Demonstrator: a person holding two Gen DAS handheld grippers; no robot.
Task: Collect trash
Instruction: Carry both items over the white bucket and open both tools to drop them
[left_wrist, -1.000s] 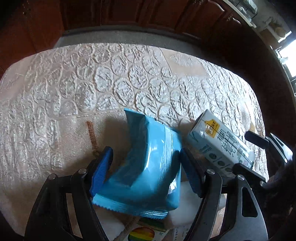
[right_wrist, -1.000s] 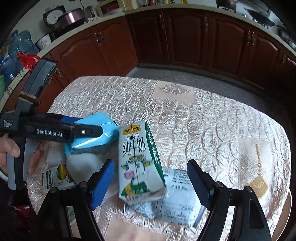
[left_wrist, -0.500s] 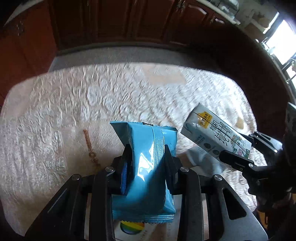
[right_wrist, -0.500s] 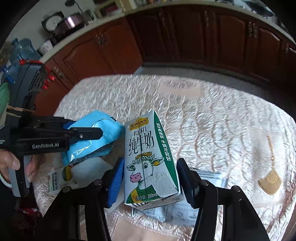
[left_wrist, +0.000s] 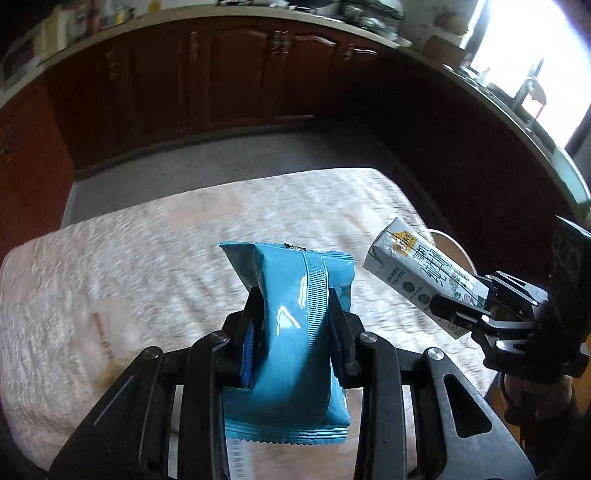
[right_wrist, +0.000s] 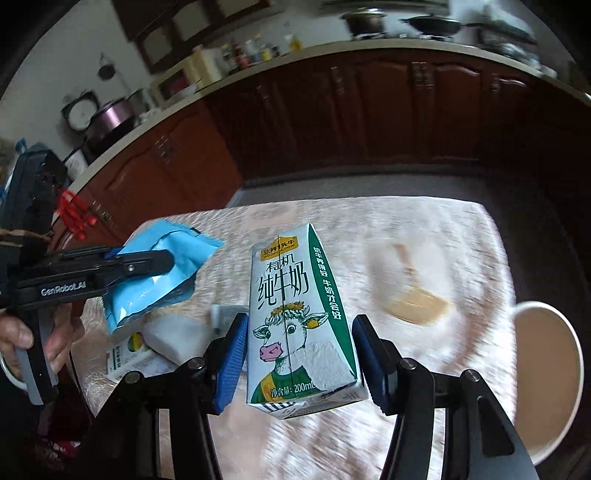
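blue wrapper (left_wrist: 295, 332) between left hand-held gripper (left_wrist: 295, 328) fingers

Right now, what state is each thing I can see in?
Left tool: shut on the blue packet.
Blue packet: squeezed in the middle, lifted off the table.
Right tool: shut on the milk carton.
Milk carton: held up, clear of the table.
White tissue: lying on the table.

- Left gripper (left_wrist: 293, 325): black angular linkage arms, round silver screws, blue ribbed pads (left_wrist: 248, 347); white "GenRobot.AI" lettering along its side.
- Right gripper (right_wrist: 299, 354): matching black frame, blue ribbed pads (right_wrist: 231, 363).
- Left hand (right_wrist: 35, 334): bare skin, below the lettering.
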